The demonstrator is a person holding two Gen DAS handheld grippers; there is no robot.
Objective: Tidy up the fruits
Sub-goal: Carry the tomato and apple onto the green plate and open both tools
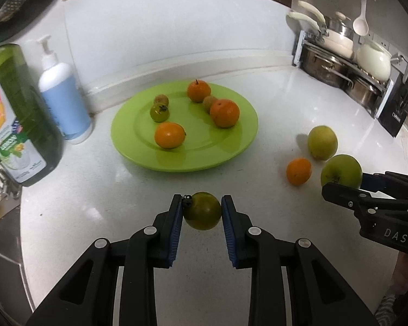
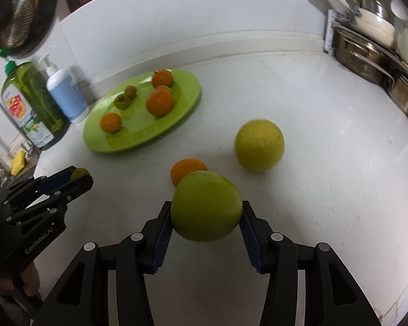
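Glossy green plate [image 1: 225, 152], glossy white counter [image 1: 258, 244], shiny metal pots [image 1: 326, 68]

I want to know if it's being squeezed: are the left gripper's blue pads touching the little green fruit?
Touching. In the left wrist view both blue pads press the sides of the small green fruit, no gap showing.

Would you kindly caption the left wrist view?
Left gripper holds a small green fruit before the green plate.
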